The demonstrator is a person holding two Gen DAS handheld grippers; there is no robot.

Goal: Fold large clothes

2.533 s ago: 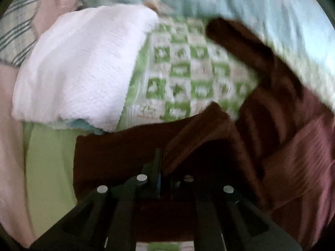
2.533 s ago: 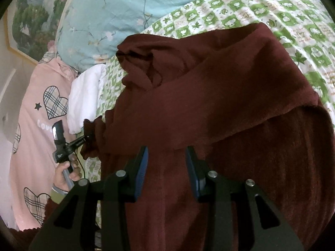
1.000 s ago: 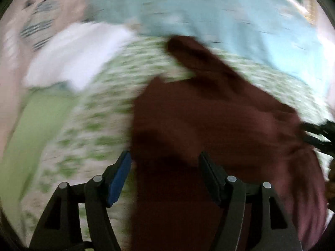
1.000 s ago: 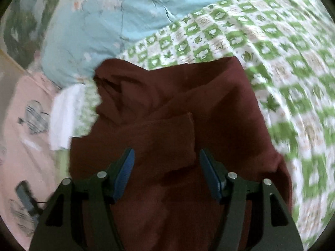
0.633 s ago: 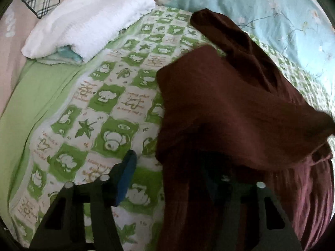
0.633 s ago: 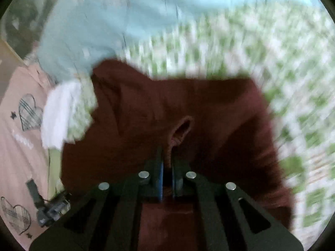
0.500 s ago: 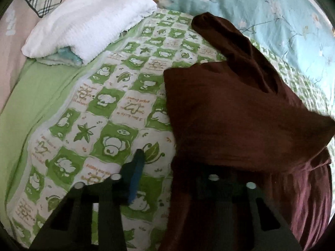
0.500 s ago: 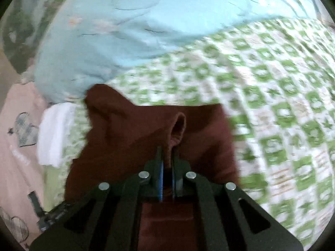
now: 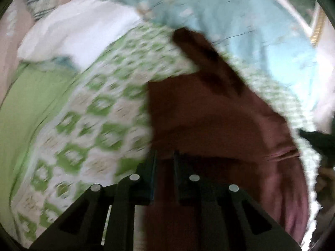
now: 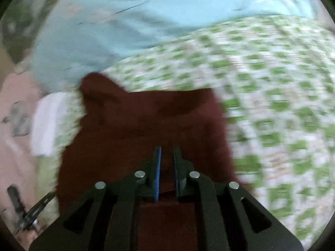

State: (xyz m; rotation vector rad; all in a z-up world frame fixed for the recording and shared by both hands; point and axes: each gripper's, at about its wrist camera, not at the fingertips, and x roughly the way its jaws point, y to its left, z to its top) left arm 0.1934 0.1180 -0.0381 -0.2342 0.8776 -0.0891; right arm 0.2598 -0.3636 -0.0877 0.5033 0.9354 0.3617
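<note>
A large dark maroon garment (image 9: 211, 113) lies partly folded on a green-and-white checked bedspread (image 9: 94, 113); one sleeve runs up toward the pillow. My left gripper (image 9: 164, 156) is nearly closed on the garment's left edge. In the right wrist view the same garment (image 10: 136, 129) fills the middle. My right gripper (image 10: 166, 152) is nearly closed, with maroon cloth between the fingertips. Both views are motion-blurred.
A light blue floral pillow (image 9: 240, 21) lies at the head of the bed. A folded white towel (image 9: 73, 33) sits at the upper left; it also shows in the right wrist view (image 10: 45, 123). The left gripper's handle (image 10: 31, 211) shows at lower left.
Both grippers were open a second ago. The right one then shut on a fold of the garment; the left one has closed on its left edge. Both views are moving.
</note>
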